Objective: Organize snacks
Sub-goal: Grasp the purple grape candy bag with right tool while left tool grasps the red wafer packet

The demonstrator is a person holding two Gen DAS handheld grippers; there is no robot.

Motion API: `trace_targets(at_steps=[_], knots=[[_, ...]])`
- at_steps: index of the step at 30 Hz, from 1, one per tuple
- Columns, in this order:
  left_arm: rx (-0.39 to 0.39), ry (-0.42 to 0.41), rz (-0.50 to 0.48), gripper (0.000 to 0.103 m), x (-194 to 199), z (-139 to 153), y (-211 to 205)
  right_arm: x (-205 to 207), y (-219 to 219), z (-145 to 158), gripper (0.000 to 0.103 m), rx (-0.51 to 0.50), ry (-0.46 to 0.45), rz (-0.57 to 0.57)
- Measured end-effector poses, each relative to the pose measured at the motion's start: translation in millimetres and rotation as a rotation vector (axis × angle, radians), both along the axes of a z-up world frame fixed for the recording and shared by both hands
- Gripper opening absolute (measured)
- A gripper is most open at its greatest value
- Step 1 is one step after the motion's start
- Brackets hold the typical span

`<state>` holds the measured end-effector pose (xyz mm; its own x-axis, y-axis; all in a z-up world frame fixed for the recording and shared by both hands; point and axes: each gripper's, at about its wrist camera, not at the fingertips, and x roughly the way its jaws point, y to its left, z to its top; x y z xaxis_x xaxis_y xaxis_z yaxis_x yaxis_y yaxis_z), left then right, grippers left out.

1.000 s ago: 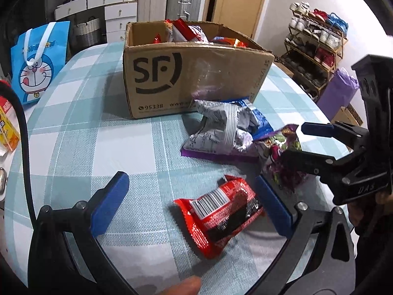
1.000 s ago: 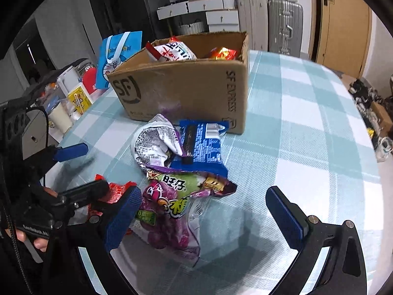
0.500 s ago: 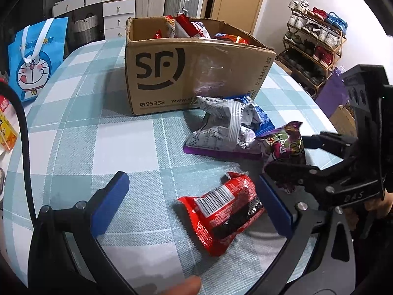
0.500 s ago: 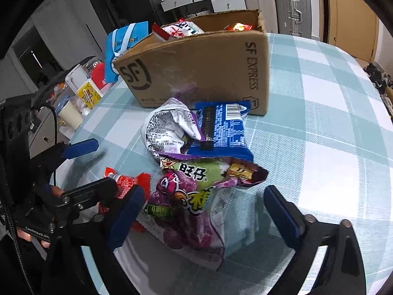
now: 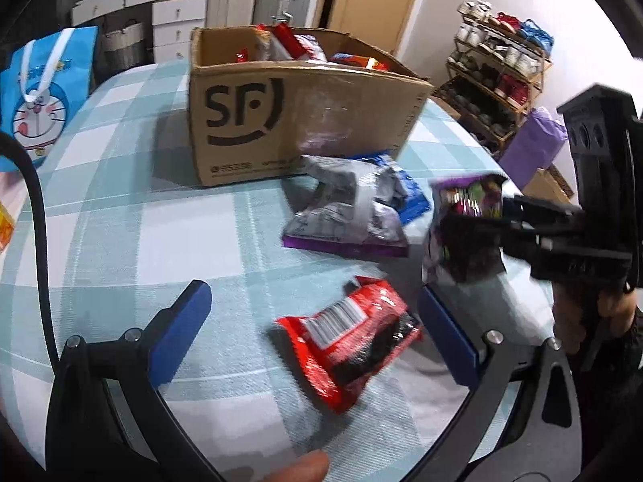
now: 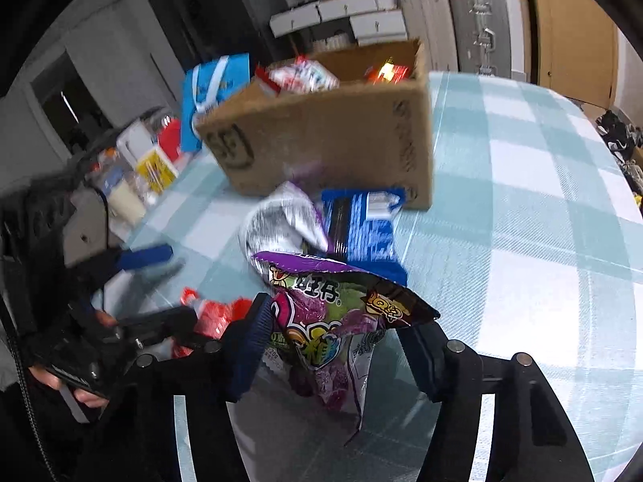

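The right gripper (image 6: 333, 341) has just been closing its jaws and now clamps the purple candy bag (image 6: 333, 321), which hangs between its pads above the checked tablecloth (image 6: 522, 241). The left gripper (image 5: 317, 333) stands with its jaws spread wide, pressing on nothing, the red snack packet (image 5: 349, 341) lying on the cloth between them. A silver bag (image 5: 345, 209) and a blue packet (image 6: 361, 233) lie in front of the cardboard box (image 5: 301, 120), which already holds several snacks.
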<state>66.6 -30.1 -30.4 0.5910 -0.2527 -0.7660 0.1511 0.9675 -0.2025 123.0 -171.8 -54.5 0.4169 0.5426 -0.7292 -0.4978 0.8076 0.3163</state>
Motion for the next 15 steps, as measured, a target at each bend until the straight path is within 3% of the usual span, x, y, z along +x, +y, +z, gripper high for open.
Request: trace_targets(at_steps=[8, 15], knots=[[0.066, 0.054, -0.108, 0.102, -3, -12, -30, 0, -19, 20, 0.062, 0.047, -0.043, -0.044], [0.138, 0.081, -0.111, 0.100, -3, -22, -48, -3, -20, 21, 0.062, 0.041, -0.051, -0.033]])
